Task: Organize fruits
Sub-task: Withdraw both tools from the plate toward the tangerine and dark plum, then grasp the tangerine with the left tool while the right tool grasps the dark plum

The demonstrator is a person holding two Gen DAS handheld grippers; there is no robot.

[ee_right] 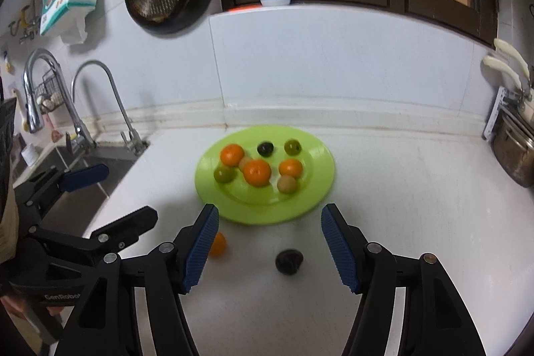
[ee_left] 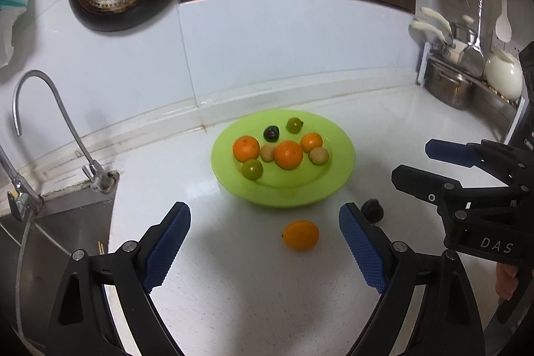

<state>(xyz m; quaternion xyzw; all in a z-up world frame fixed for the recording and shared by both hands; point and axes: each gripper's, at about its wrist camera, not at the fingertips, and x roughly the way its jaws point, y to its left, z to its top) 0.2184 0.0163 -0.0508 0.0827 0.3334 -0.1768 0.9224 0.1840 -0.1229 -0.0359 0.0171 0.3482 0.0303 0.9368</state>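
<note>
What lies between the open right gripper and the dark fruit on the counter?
Nothing: in the right wrist view only bare white counter separates the right gripper from the dark fruit, which sits just ahead, roughly centred between its fingers.

Your left gripper (ee_left: pixel 264 224) hangs above the counter with its jaws spread wide, blue ribbed pads (ee_left: pixel 166 244) facing each other and nothing between them. Your right gripper (ee_right: pixel 269 224) is beside it, also wide open and holding nothing, tilted downward. From the left wrist view the right gripper shows at the right edge, fingers (ee_left: pixel 450 152) pointing left, with part of your right hand (ee_left: pixel 507 281) on its handle.
</note>
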